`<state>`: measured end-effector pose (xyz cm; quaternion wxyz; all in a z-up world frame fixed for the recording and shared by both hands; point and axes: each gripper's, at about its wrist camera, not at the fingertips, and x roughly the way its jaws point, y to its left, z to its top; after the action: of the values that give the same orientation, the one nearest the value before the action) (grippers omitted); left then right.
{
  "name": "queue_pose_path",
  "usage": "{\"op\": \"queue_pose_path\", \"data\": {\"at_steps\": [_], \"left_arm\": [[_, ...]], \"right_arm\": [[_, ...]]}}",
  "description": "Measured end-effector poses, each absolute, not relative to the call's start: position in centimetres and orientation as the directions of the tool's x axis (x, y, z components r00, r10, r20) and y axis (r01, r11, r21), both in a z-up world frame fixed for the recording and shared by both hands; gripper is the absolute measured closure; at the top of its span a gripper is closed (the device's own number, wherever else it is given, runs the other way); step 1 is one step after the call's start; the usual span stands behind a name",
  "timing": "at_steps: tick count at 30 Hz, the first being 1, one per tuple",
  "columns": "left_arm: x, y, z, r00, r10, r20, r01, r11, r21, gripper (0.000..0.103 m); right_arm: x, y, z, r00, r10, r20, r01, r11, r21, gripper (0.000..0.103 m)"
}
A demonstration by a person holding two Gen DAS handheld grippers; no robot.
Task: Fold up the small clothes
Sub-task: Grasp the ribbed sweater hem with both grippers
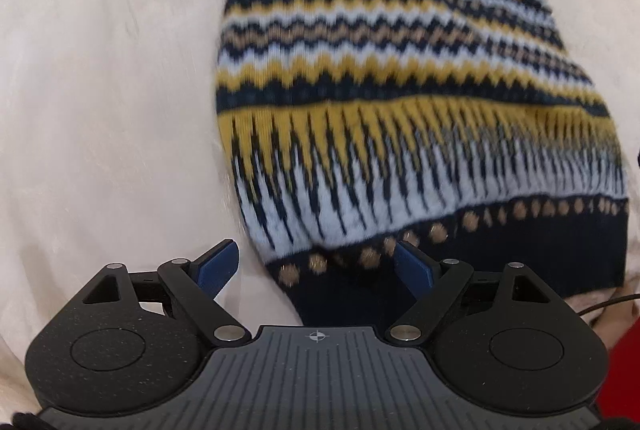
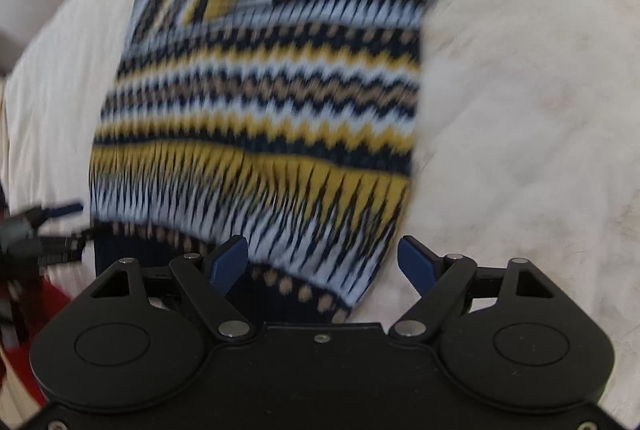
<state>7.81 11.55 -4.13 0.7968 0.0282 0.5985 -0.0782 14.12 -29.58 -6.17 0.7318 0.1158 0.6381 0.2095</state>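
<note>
A small knit sweater (image 1: 400, 102) with navy, yellow, pale blue and tan zigzag bands lies flat on a cream cloth surface (image 1: 104, 110); its sleeves are folded across the far end. My left gripper (image 1: 316, 262) is open, its blue fingertips straddling the sweater's near left hem corner. In the right wrist view the same sweater (image 2: 264, 110) lies ahead, blurred. My right gripper (image 2: 322, 260) is open over the near right hem corner. The left gripper (image 2: 60, 226) shows at the left edge of the right wrist view.
The cream cloth (image 2: 520, 110) spreads around the sweater on both sides. Something red (image 1: 624, 370) shows at the near right edge of the left wrist view, and a thin dark cable (image 1: 608, 304) lies there too.
</note>
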Motion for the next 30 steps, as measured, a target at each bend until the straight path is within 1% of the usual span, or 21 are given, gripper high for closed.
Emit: {"op": "queue_pose_path", "data": {"at_steps": [3,9,11,13,15,16,17,18,19,20,21,23,27,30], "left_arm": [[8.2,11.7,-5.0,0.222,-0.103,-0.970,0.159,0.985,-0.068,0.019],[8.5,11.4,-6.1,0.171,-0.102,-0.980,0.180,0.981,-0.071,0.019],[8.3,11.2,-6.3,0.168,-0.103,-0.980,0.190,0.979,-0.070,0.019],[8.4,11.3,-6.4,0.167,-0.112,-0.980,0.188,0.979,-0.080,0.019],[8.5,11.5,-6.5,0.174,-0.125,-0.977,0.174,0.980,-0.095,0.022],[8.6,11.7,-6.4,0.193,-0.136,-0.972,0.164,0.981,-0.104,0.034],[8.5,11.9,-6.2,0.218,-0.139,-0.966,0.154,0.982,-0.106,0.049],[8.4,12.0,-5.9,0.244,-0.142,-0.959,0.143,0.984,-0.109,0.056],[8.4,12.2,-5.7,0.262,-0.155,-0.953,0.139,0.983,-0.122,0.072],[8.3,12.4,-5.5,0.278,-0.177,-0.944,0.133,0.981,-0.144,0.086],[8.2,12.7,-5.2,0.296,-0.195,-0.935,0.120,0.979,-0.166,0.087],[8.0,13.3,-4.6,0.333,-0.216,-0.918,0.094,0.976,-0.196,0.092],[7.9,14.2,-2.5,0.425,-0.287,-0.858,0.076,0.956,-0.283,0.093],[8.4,14.3,-0.9,0.492,-0.290,-0.820,0.097,0.955,-0.280,0.093]], "right_arm": [[14.5,-29.2,-7.5,0.001,0.441,-0.897,-0.157,0.886,0.435,0.019],[15.2,-28.5,-10.2,-0.133,0.462,-0.877,-0.145,0.866,0.478,0.019],[15.4,-28.2,-11.0,-0.171,0.484,-0.858,-0.131,0.852,0.507,0.025],[15.5,-28.1,-11.5,-0.194,0.501,-0.843,-0.116,0.842,0.527,0.027],[15.6,-28.1,-11.7,-0.194,0.510,-0.838,-0.107,0.838,0.535,0.039],[15.6,-28.2,-11.8,-0.192,0.515,-0.835,-0.102,0.836,0.539,0.049],[15.6,-28.3,-11.8,-0.189,0.521,-0.832,-0.097,0.834,0.544,0.059],[15.6,-28.4,-11.8,-0.185,0.527,-0.829,-0.095,0.831,0.549,0.064],[15.6,-28.5,-11.6,-0.176,0.533,-0.827,-0.097,0.827,0.554,0.074],[15.6,-28.6,-11.2,-0.162,0.542,-0.824,-0.104,0.821,0.561,0.086],[15.7,-28.8,-10.8,-0.144,0.555,-0.819,-0.115,0.813,0.571,0.089],[15.7,-29.3,-9.4,-0.077,0.598,-0.798,-0.147,0.785,0.602,0.090],[15.7,-30.5,-7.1,0.084,0.675,-0.733,-0.183,0.734,0.655,0.091],[16.0,-32.0,-6.0,0.202,0.710,-0.674,-0.183,0.704,0.686,0.091]]}}
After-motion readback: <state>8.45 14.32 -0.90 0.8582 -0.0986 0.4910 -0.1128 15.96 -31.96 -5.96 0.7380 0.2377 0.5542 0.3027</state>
